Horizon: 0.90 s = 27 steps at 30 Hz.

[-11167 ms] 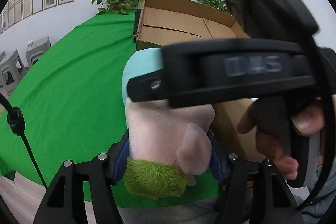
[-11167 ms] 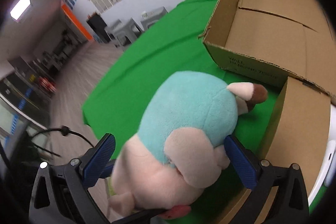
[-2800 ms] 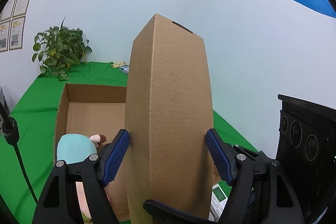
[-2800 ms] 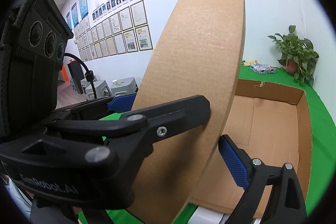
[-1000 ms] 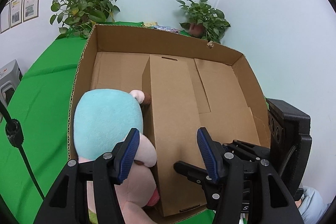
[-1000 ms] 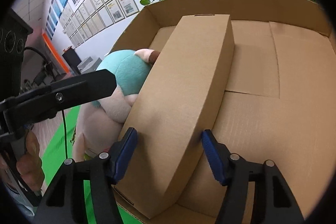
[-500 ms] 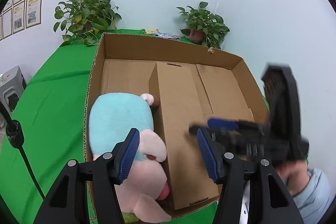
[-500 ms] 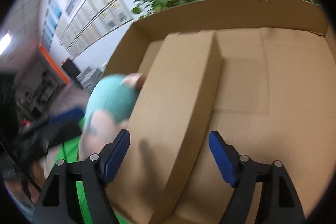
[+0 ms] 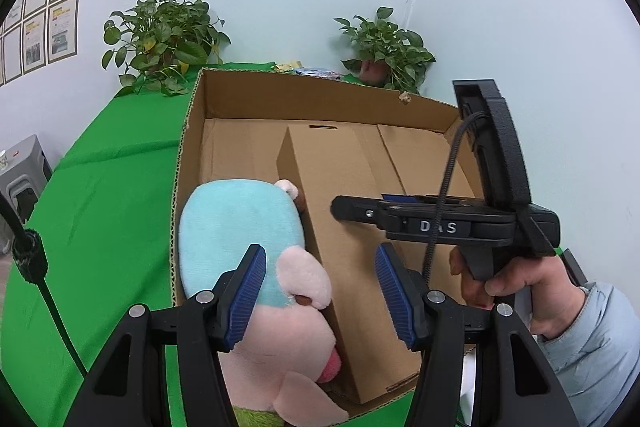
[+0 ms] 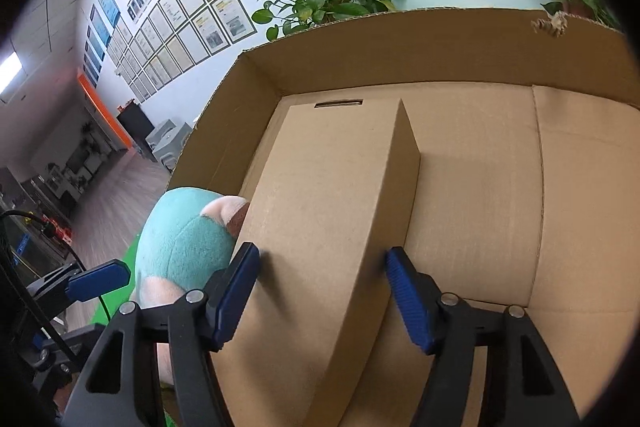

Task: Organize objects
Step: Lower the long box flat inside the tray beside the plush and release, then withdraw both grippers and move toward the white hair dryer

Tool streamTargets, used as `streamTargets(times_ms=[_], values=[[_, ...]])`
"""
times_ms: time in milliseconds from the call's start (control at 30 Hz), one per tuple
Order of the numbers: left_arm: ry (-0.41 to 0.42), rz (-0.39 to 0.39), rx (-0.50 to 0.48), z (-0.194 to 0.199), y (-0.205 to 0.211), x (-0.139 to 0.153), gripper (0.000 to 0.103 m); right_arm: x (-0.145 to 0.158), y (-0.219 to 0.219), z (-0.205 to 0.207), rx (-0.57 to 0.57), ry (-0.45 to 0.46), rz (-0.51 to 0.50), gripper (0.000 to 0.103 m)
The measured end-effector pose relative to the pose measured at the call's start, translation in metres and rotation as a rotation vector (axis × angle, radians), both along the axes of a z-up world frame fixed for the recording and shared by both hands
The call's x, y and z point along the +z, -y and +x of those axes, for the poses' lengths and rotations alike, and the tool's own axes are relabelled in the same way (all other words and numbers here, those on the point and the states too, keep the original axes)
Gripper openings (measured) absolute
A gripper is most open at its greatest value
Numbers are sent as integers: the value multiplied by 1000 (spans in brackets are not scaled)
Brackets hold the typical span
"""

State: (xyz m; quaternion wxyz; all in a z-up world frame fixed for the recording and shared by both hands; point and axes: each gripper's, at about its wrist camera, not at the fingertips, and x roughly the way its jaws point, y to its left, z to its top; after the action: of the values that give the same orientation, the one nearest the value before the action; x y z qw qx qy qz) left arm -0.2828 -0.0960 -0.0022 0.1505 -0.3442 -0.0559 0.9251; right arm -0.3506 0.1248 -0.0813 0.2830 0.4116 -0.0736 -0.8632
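Observation:
A big open cardboard box (image 9: 312, 95) stands on the green table. Inside it a long closed carton (image 9: 344, 211) lies flat, and a teal and pink plush toy (image 9: 240, 227) lies at its left. My left gripper (image 9: 320, 291) is open and empty above the box's near edge, over the plush's snout. My right gripper (image 10: 324, 295) is open with its jaws on either side of the carton (image 10: 332, 227), not pressing it. The plush (image 10: 184, 239) shows to its left. The right gripper (image 9: 440, 219) also shows side-on in the left wrist view.
The green cloth table (image 9: 104, 195) runs left of the box. Two potted plants (image 9: 164, 39) (image 9: 384, 47) stand by the white wall behind it. A black cable (image 9: 32, 267) hangs at the left. A grey stool (image 9: 20, 167) stands beyond the table.
Both grippers put the plush and then the long carton into the big box. Over the last second both opened and drew back; the right one now hovers over the carton.

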Motion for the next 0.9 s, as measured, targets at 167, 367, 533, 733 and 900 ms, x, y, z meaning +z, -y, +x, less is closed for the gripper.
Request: streamTargets(times_ms=[167,367,533,733,900], values=[[-29,-48,27,7,-3,2,56,6,0,10,-14,-30,55,68],[-176,-87,93,41,-6,18,88,30,-29,92,-147,-222,115,102],[-261,-110,125,72,-22,27,102,38,-37,151,-220,-272,190,102],[-256,-131,108,99,-49,27,102,39,-42,198,-278,-300,227,102],[-251,-116,98,121,-65,24,100,35,-51,221,-322,-302,215,99]])
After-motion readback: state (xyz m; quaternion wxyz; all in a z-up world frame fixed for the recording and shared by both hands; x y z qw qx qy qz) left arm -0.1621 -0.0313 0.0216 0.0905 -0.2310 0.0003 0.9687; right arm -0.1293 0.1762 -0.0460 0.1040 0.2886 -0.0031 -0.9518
